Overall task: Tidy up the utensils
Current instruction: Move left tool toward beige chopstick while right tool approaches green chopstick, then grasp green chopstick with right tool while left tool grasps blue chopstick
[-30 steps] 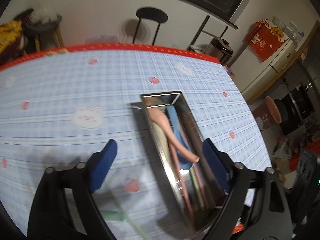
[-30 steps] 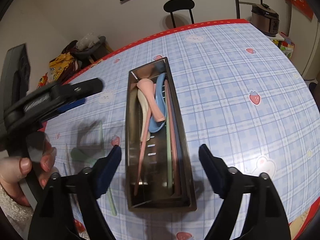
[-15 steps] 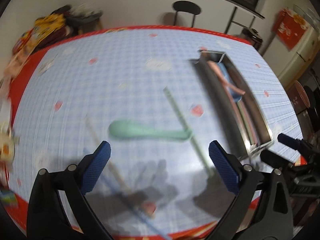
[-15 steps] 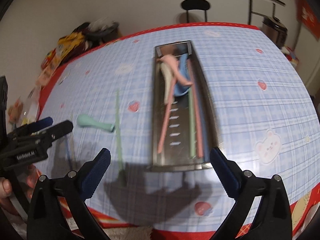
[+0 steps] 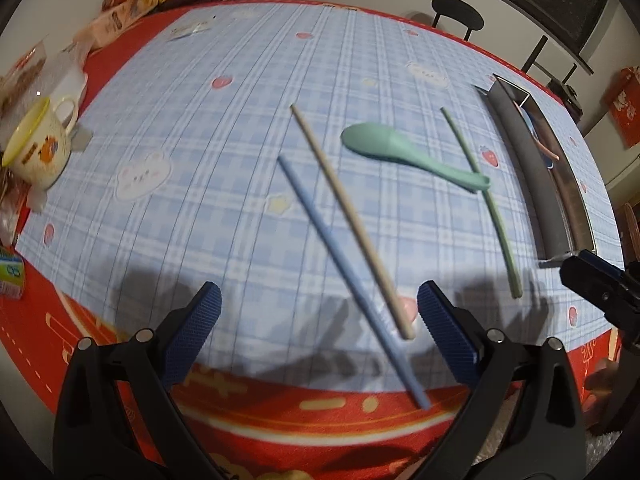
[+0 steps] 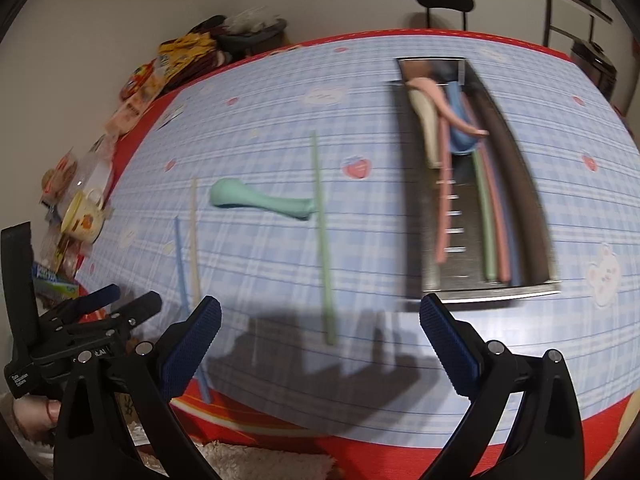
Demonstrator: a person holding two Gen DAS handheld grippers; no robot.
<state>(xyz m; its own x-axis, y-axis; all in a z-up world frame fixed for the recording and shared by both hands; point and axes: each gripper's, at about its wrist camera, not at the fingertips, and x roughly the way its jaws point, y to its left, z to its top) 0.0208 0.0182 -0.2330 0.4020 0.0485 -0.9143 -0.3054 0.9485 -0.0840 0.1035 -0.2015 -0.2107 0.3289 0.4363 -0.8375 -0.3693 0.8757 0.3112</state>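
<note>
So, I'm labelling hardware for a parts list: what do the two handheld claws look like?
Both match: the left claw and right claw have matte black plastic arms with silver rivets and blue cross-hatched pads. Seen from the right wrist view, the left one's black body carries small white lettering, too blurred to read. No cables show.

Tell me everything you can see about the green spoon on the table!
The green spoon is a mint-green color, smooth and matte like plastic or silicone. It has a wide oval bowl at one end and a short thick handle that narrows, then flares slightly at the tip. It lies flat on the blue checked tablecloth, outside the metal tray. Its handle tip rests against or over the green chopstick. Neither pair of tongs touches it.
</note>
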